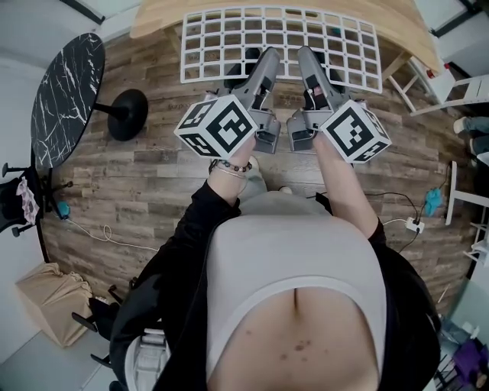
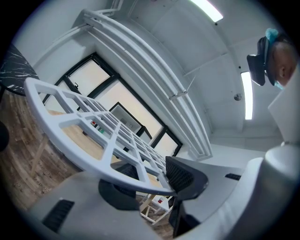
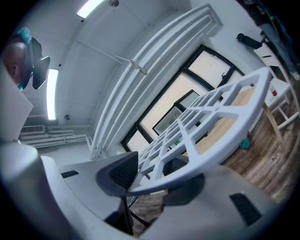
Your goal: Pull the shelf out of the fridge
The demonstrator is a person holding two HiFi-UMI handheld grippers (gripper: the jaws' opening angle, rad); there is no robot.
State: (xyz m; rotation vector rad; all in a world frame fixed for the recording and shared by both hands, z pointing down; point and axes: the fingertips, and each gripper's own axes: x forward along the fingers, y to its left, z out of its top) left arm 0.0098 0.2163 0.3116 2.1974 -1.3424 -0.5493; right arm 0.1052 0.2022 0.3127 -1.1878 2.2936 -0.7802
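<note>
White grid shelf [image 2: 97,163], held by its near rim.
My left claw [image 1: 267,59] and right claw [image 1: 309,59] each clamp that rim (marker cubes [image 1: 216,126] just behind); wooden bench [image 1: 160,19] beyond the shelf.

Bright ceiling strip lights [image 2: 247,95]; sharp focus, fisheye-warped dark corners.

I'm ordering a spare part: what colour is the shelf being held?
The shelf is plain white, an open square grid. It shows best in the head view.
</note>
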